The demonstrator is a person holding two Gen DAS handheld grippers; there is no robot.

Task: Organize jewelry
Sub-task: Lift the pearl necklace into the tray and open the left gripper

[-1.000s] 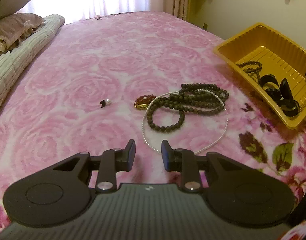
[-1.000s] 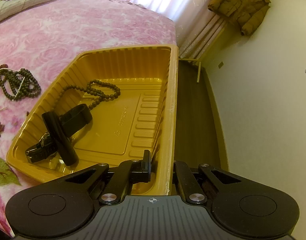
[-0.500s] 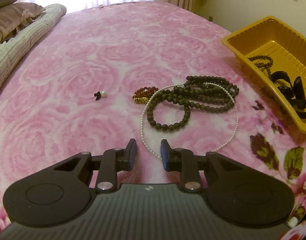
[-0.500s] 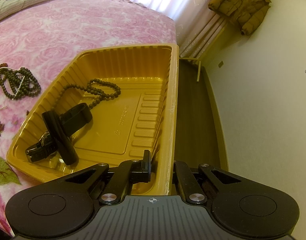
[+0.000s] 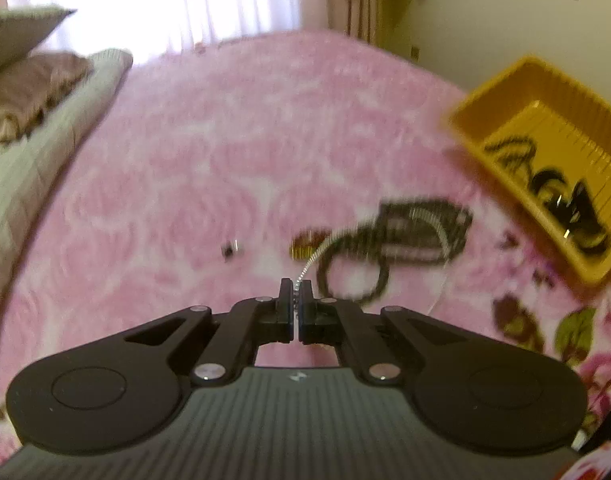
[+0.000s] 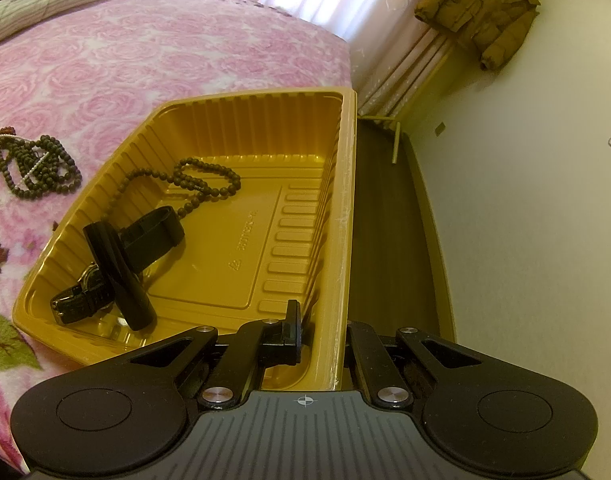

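My left gripper (image 5: 296,292) is shut on the thin white pearl necklace (image 5: 425,216), which runs from the jaws up and over a pile of dark wooden beads (image 5: 405,236) on the pink bedspread. A small red-and-gold bracelet (image 5: 305,242) and a tiny black-and-white earring (image 5: 230,249) lie to the left. The view is blurred. My right gripper (image 6: 325,320) is shut on the right rim of the yellow tray (image 6: 345,208), which holds a dark bead string (image 6: 201,180), a black watch (image 6: 85,296) and a black band (image 6: 153,232).
The tray (image 5: 485,152) sits at the bed's right edge, with dark floor (image 6: 389,240) and wall beyond it. Pillows and a folded quilt (image 5: 37,132) lie at the far left. A brown jacket (image 6: 481,12) hangs by the curtain.
My left gripper has closed on the pearl necklace and is moving, blurring the view. The right gripper and the tray have not moved.
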